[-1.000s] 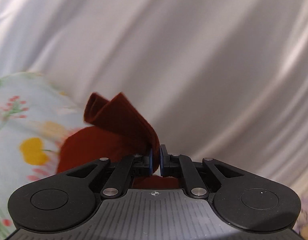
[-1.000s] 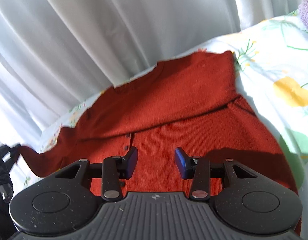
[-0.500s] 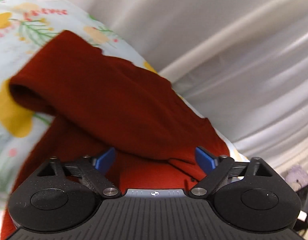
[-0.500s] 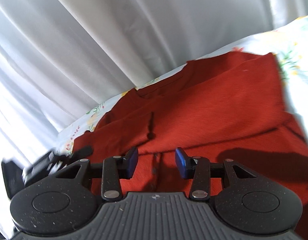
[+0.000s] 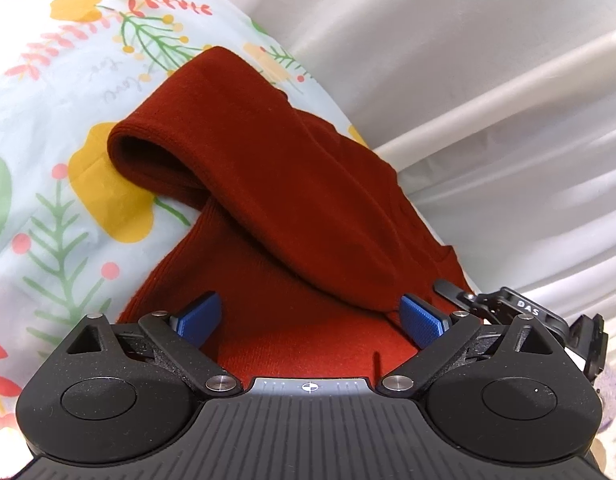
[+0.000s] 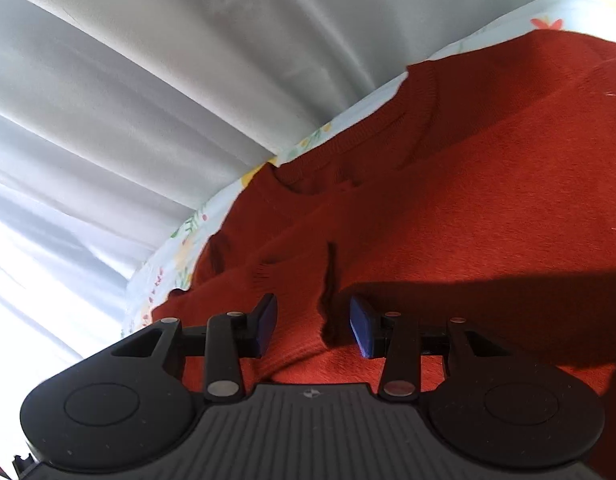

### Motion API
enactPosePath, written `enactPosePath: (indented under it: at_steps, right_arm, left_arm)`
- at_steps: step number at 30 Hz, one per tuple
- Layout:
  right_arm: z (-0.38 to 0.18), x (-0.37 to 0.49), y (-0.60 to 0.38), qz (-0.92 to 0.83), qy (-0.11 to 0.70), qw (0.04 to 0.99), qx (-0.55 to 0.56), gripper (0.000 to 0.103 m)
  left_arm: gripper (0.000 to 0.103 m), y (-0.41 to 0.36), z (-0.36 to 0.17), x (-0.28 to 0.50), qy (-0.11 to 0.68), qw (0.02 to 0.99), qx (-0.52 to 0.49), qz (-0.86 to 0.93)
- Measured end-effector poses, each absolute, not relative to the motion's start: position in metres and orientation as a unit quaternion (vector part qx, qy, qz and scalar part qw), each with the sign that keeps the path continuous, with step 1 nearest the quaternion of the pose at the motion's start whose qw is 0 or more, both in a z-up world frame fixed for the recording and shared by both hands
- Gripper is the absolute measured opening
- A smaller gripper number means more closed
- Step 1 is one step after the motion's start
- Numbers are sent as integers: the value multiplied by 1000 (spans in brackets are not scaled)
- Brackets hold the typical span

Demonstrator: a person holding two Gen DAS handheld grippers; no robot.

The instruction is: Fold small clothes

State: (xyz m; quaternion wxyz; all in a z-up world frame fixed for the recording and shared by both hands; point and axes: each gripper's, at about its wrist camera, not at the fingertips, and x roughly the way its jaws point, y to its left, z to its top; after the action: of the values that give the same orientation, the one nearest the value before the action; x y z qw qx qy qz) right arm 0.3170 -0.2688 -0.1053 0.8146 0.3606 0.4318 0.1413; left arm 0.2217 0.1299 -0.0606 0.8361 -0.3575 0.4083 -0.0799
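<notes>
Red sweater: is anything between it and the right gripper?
Nothing visible. The right gripper sits directly over the red sweater, its closing jaws either side of a raised fold, pads not yet pressing.

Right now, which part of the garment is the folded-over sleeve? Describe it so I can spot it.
Start at the floral sheet under the white curtain. The rust-red knit sweater lies there. The sleeve crosses its body diagonally, and its open, dark-hollowed cuff overhangs the sheet's yellow flower.

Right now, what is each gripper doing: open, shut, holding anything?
Left gripper: jaws opening wide, gripping nothing; the red sweater lies beneath.
Right gripper: part open, jaws closing, a raised fold of sweater between the pads, not yet pinched.
</notes>
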Motion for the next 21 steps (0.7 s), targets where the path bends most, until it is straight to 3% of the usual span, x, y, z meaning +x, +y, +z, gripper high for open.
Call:
enactPosePath:
  at_steps: [6,14,21]
  right_arm:
    - [-107,326,-249,149,448,821,322,6]
    - [-42,271,-277,30,296,942,156,4]
    - [-83,261,-363,-67,358,909,205,5]
  left_arm:
    - [99,129,-56,226,419,833,-354,-74]
    - [99,124,-46,234,406,850,-328,-72]
    - [99,114,-51,244,414,847,-322,-81]
